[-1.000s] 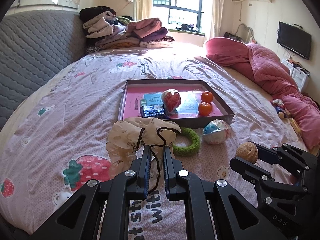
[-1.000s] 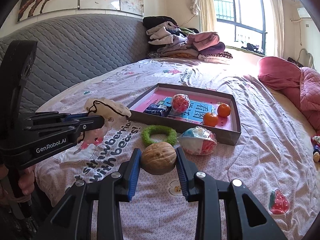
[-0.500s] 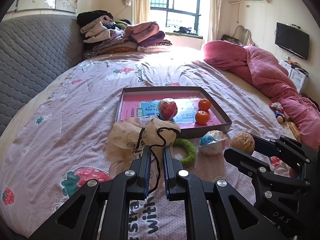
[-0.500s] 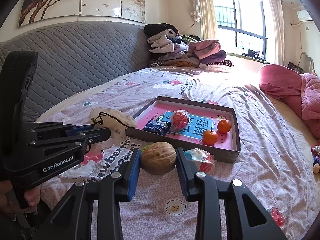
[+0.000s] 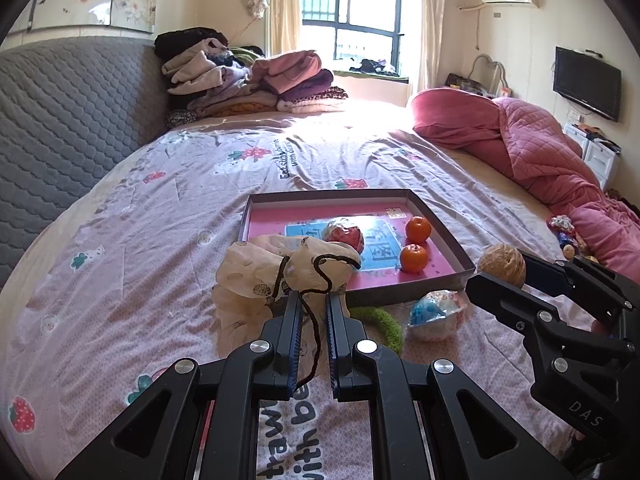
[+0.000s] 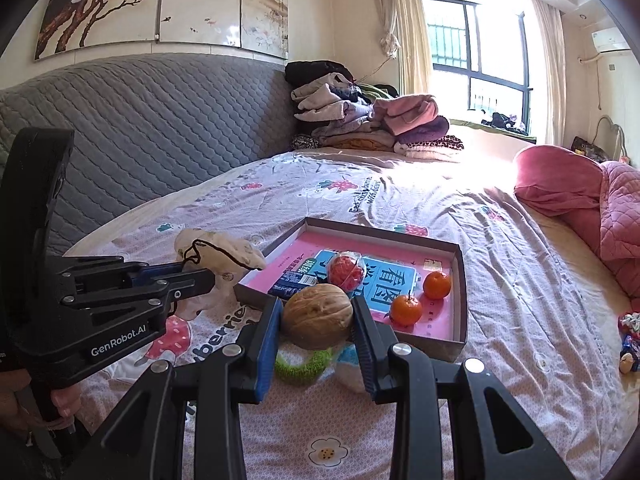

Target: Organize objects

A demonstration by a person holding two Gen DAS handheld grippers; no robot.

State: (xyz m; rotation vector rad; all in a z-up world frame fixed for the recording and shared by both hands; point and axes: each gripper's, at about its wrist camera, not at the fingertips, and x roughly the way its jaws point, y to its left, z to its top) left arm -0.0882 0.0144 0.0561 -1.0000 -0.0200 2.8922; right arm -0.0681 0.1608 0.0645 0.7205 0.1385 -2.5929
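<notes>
A: What can be read?
B: "GenRobot.AI" on the left gripper (image 6: 200, 280), "DAS" on the right gripper (image 5: 496, 280).
A: And at twelve o'clock?
B: "看图" on the blue card (image 6: 394, 284) in the tray (image 6: 460, 300).

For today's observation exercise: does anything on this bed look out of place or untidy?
Yes. A green ring and a wrapped ball lie loose on the sheet just outside the tray, where two oranges already sit. Small toys are scattered at the bed's right edge.
</notes>
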